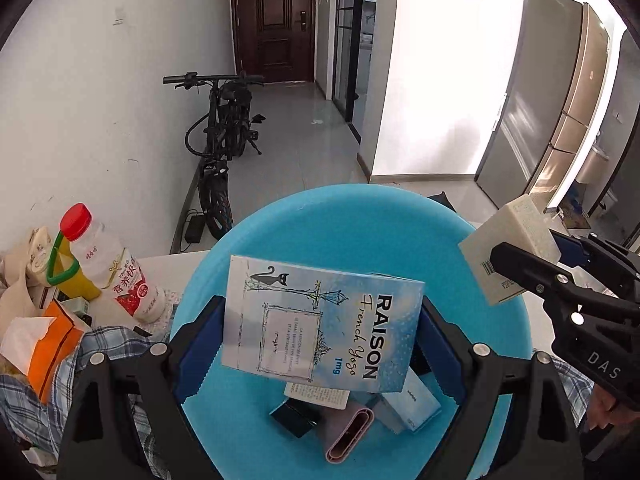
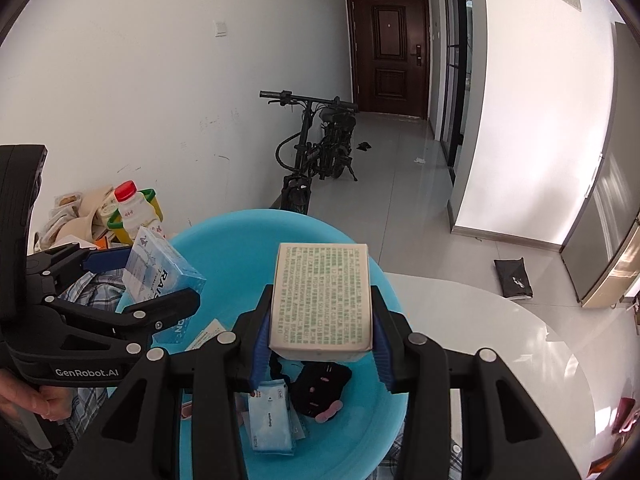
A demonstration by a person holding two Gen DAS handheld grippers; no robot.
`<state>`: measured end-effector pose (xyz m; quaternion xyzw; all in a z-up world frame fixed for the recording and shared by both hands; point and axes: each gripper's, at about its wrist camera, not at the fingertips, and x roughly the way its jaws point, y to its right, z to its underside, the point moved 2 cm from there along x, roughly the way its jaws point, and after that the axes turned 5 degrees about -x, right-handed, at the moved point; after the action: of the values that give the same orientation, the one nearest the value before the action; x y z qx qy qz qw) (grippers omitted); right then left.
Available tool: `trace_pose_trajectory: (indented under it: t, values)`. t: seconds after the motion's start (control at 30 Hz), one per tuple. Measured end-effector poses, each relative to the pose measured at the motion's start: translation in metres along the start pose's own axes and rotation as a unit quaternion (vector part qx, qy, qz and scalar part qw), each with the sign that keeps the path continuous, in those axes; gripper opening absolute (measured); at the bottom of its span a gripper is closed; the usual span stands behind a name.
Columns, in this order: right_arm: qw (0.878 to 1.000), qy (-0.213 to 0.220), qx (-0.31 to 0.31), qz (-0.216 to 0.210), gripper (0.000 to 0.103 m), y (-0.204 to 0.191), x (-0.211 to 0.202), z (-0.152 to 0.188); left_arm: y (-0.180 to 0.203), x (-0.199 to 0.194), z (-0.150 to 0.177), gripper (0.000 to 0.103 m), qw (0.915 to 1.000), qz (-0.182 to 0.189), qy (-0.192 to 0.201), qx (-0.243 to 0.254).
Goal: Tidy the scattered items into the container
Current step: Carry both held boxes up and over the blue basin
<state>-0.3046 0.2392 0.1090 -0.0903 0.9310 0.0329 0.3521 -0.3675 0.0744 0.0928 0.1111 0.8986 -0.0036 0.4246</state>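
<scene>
Delivery step: left gripper [image 1: 320,344] holding blue box [image 1: 320,324], right gripper [image 2: 320,332] holding white box [image 2: 322,300], above basin [image 1: 340,220]. Next: release both inside.

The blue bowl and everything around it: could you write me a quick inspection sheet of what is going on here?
Surface: white table, partly covered by a plaid cloth.
Job's things: blue bowl already holds small packets and a dark pouch; a blue RAISON box and a cream box are held over it.
Clutter: red-capped bottle, orange tissue pack, bags by the wall.
Grippers: left gripper fingers clamp the RAISON box; right gripper fingers clamp the cream box.
Cables: a lead and black adapter on the floor.
Surroundings: black bicycle, brown door, tiled floor.
</scene>
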Motion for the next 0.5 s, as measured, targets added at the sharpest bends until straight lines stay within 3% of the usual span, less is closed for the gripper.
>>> trace_pose_trajectory:
  t: [0.5]
  values:
    - [0.999,-0.041,0.0,-0.009,0.041,0.005,0.045,0.004,-0.003,0.08,-0.008,0.092,0.9982,0.002,-0.06,0.003]
